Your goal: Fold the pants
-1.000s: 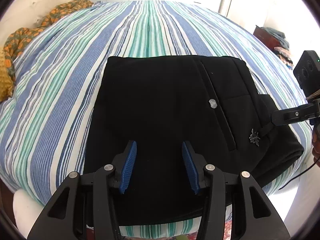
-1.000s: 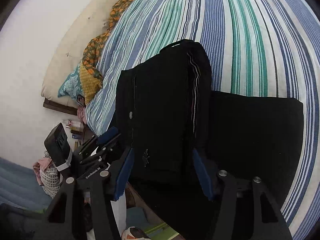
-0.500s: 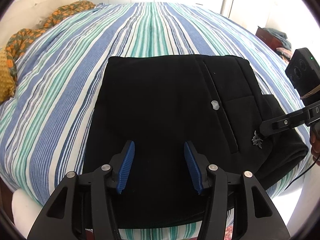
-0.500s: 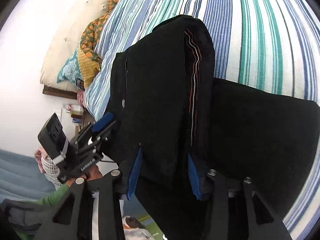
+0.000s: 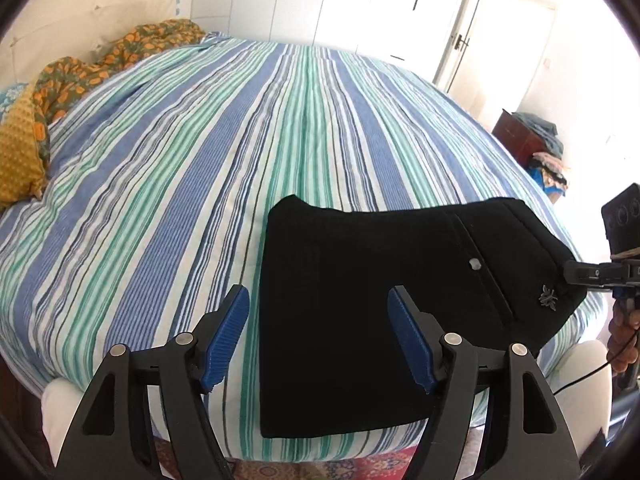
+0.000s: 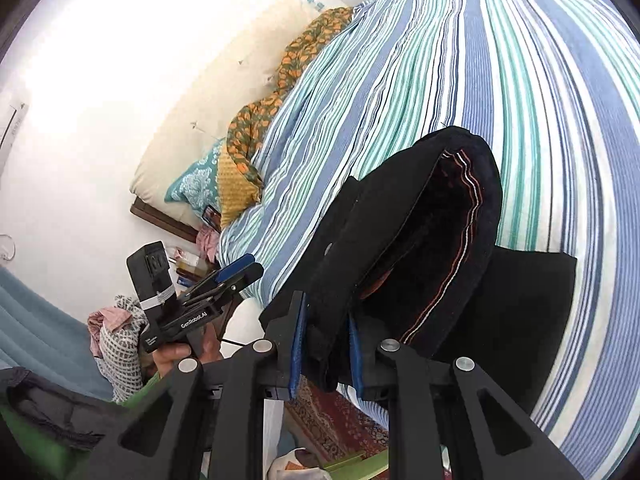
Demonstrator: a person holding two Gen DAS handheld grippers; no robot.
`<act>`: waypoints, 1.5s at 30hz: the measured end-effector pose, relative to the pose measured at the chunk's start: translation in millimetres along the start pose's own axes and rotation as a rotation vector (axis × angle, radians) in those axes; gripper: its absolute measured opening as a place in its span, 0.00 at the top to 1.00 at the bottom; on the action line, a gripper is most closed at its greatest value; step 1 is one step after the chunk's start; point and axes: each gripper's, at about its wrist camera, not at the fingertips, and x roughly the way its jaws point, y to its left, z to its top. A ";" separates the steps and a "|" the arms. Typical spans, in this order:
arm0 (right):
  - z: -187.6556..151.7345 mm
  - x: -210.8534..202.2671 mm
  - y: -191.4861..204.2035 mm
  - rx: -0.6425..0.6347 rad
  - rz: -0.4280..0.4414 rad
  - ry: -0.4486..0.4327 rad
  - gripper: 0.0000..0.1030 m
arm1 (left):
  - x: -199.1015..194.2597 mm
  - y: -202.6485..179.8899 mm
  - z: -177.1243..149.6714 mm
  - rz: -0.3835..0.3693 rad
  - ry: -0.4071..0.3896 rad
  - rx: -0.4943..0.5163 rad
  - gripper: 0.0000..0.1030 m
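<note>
The bases of both finger arms of the left gripper (image 5: 318, 340) are cut off by the lower edge of its own view. In that view only the tip of the right gripper (image 5: 576, 272) is shown at the right border; its jaws are hidden behind the pants (image 5: 380, 312). The person's hand (image 5: 624, 336) is clipped by the same border. In the right wrist view, the striped bedspread (image 6: 440, 80) beneath the pants is concealed. Small items (image 6: 188, 264) beside the bed, possibly bottles, are too small to be identified. The pile of clothes (image 5: 548, 160) is blurred.
</note>
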 end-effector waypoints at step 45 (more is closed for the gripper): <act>-88.0 29.7 25.6 -0.254 -0.531 -0.012 0.64 | 66.4 -35.7 -39.6 0.159 0.247 0.162 0.22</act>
